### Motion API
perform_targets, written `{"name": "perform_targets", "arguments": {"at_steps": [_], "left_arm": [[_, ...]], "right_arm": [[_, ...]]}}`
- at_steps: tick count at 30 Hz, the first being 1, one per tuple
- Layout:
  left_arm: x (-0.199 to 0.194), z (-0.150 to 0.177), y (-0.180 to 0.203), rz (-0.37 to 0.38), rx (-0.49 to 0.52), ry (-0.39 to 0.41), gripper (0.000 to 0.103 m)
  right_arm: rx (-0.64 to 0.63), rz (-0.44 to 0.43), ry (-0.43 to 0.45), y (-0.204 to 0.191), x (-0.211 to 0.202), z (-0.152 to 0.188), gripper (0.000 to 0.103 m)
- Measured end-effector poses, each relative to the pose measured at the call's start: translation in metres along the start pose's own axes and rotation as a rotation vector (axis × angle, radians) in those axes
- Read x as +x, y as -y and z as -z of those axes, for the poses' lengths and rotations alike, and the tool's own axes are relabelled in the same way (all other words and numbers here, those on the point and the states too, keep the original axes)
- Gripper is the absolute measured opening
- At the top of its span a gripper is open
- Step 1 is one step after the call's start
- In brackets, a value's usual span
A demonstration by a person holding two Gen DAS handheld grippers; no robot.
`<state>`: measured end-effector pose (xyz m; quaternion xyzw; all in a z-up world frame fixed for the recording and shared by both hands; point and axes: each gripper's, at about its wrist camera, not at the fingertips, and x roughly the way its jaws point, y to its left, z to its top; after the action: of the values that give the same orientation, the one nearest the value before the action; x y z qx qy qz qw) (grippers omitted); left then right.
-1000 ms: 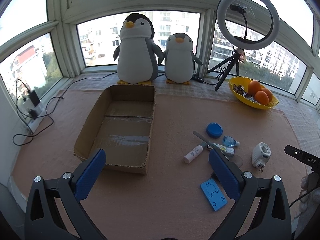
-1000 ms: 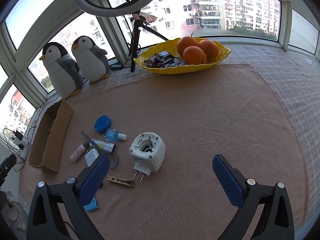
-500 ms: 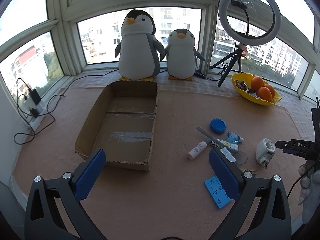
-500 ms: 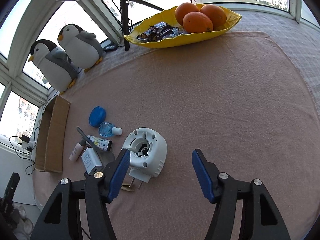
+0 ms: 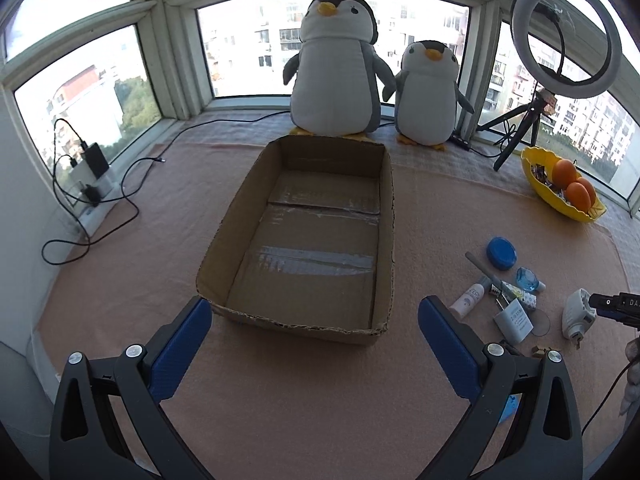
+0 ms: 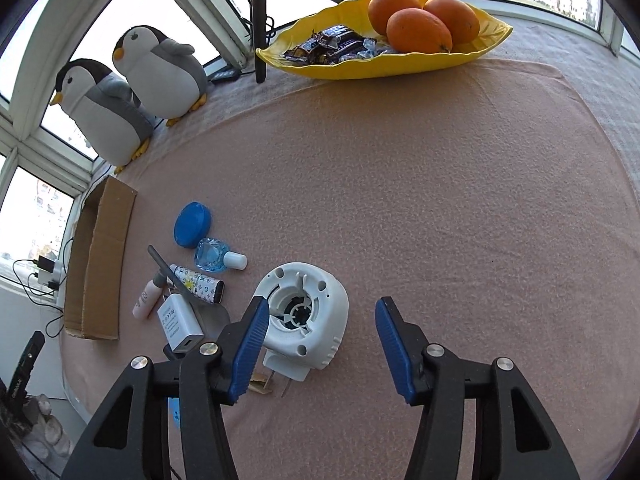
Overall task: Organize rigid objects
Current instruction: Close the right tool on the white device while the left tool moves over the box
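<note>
An open cardboard box (image 5: 312, 240) lies on the pink blanket, empty; it shows edge-on in the right wrist view (image 6: 100, 264). My left gripper (image 5: 314, 330) is open, hovering before the box's near wall. My right gripper (image 6: 320, 330) is open, its left finger beside a white plug-in device (image 6: 308, 320), which lies mostly between the jaws; the device also shows in the left wrist view (image 5: 574, 314). Left of it lie a white charger (image 6: 178, 322), a patterned tube (image 6: 198, 282), a blue bottle (image 6: 214, 256), a blue lid (image 6: 192, 224) and a white tube (image 6: 146, 298).
Two plush penguins (image 5: 336, 68) stand behind the box. A yellow dish with oranges and sweets (image 6: 384, 46) sits at the back right beside a ring-light tripod (image 5: 560, 40). Cables and a power strip (image 5: 88, 188) lie at the left edge. A clothespin (image 6: 260, 380) lies under the device.
My right gripper has moved down and forward onto the white device and narrowed its opening. My left gripper has swung left, centring on the box.
</note>
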<state>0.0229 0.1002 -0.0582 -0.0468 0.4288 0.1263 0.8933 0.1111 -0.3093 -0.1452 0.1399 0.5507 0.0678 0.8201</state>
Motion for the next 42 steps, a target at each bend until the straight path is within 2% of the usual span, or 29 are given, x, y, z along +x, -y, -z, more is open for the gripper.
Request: {"name": "perform_targets", "arguments": {"at_steps": [4,8,10,13,14,16,19,21,22,23,25,32,37,42], "left_arm": [[0.029,-0.014,-0.041,-0.063,-0.074,-0.034,0.102],[0.059,-0.022,-0.074,-0.131,-0.105,-0.069,0.101],[0.072,-0.023,-0.088,-0.131,-0.132,-0.103,0.1],[0.092,-0.023,-0.101,-0.116,-0.16,-0.16,0.091],[0.097,-0.023,-0.103,-0.109,-0.162,-0.171,0.09],[0.105,-0.023,-0.107,-0.102,-0.159,-0.187,0.09],[0.117,-0.024,-0.108,-0.089,-0.151,-0.216,0.079],[0.123,-0.023,-0.107,-0.082,-0.143,-0.227,0.079],[0.126,-0.023,-0.107,-0.074,-0.14,-0.235,0.075],[0.127,-0.022,-0.106,-0.068,-0.135,-0.246,0.064],[0.131,-0.021,-0.104,-0.056,-0.128,-0.261,0.062],[0.14,-0.018,-0.1,-0.011,-0.113,-0.29,0.04],[0.145,-0.017,-0.093,-0.008,-0.08,-0.298,0.031],[0.145,-0.017,-0.089,-0.005,-0.068,-0.29,0.026]], "right_arm": [[0.009,-0.002,0.004,0.003,-0.001,-0.002,0.051],[0.001,0.007,0.012,0.002,-0.004,-0.003,0.051],[-0.004,0.012,0.015,0.001,-0.005,-0.003,0.051],[-0.012,0.022,0.017,-0.001,-0.005,-0.003,0.051],[-0.015,0.028,0.019,-0.001,-0.005,-0.003,0.051],[-0.017,0.035,0.02,-0.002,-0.006,-0.002,0.051],[-0.018,0.043,0.021,-0.003,-0.006,-0.002,0.051],[-0.018,0.048,0.023,-0.003,-0.007,-0.002,0.051],[-0.018,0.052,0.024,-0.002,-0.007,-0.002,0.051],[-0.019,0.055,0.024,-0.002,-0.008,-0.002,0.051],[-0.021,0.062,0.022,-0.002,-0.007,-0.002,0.051],[-0.024,0.086,0.004,0.001,-0.002,-0.005,0.047],[-0.003,0.079,-0.033,0.007,0.009,-0.009,0.04],[0.015,0.056,-0.073,0.009,0.02,-0.013,0.038]]}}
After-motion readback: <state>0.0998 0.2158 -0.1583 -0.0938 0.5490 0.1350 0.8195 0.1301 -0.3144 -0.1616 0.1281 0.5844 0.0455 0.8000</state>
